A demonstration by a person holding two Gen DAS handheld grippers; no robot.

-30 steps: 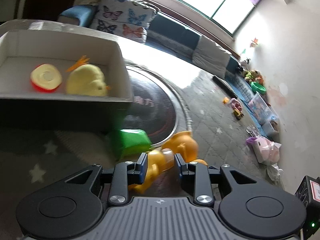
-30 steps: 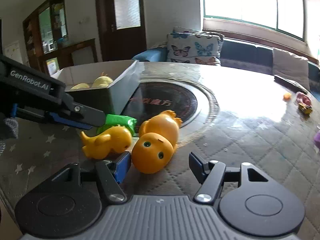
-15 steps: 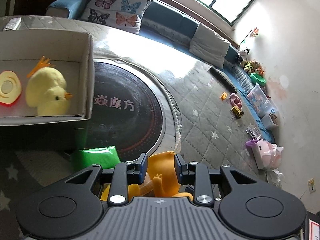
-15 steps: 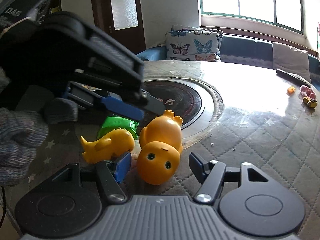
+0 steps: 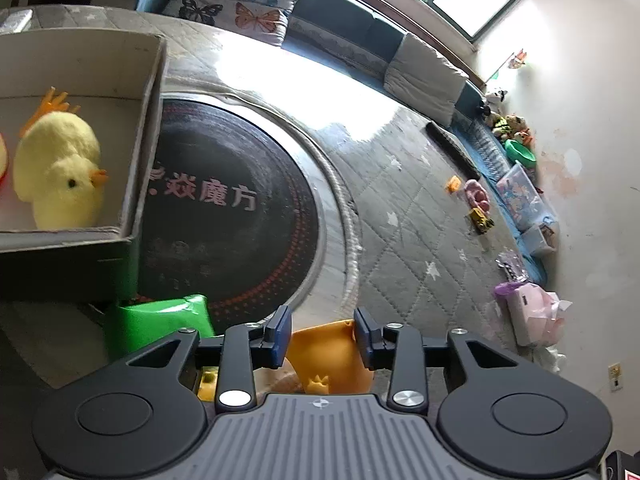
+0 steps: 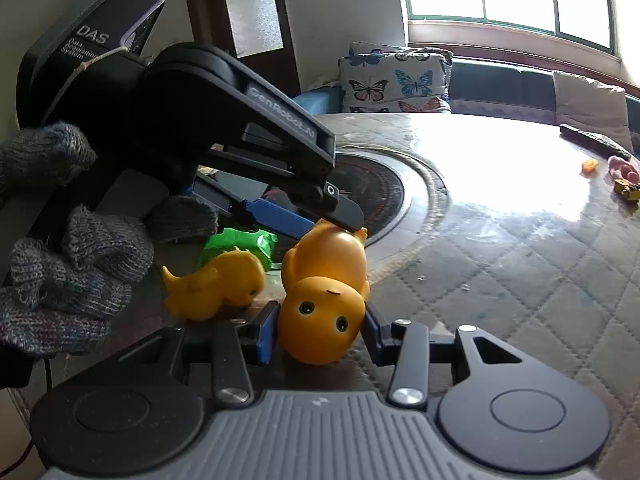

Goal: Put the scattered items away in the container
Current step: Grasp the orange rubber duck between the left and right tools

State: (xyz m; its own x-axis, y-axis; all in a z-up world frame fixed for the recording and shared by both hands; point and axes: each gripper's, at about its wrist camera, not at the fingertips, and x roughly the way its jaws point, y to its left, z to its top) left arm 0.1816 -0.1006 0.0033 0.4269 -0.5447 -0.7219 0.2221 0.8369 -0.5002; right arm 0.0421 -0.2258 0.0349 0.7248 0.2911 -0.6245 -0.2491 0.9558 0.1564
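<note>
Right gripper (image 6: 320, 330) jaws clamped on orange duck (image 6: 324, 292) head, lower centre, ready for lifting. Left gripper (image 5: 322, 334) jaws straddling its tail, grip uncertain. Container (image 5: 148, 80) upper left.

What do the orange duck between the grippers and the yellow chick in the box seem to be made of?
Orange duck: probably smooth soft plastic or rubber, with glossy highlights and moulded eyes. Yellow chick: plush fabric, with a fuzzy matte surface.

Both wrist views sit low over the tabletop (image 5: 400, 200), very close (facing the sofa), sharing the orange duck (image 6: 324, 280).
</note>
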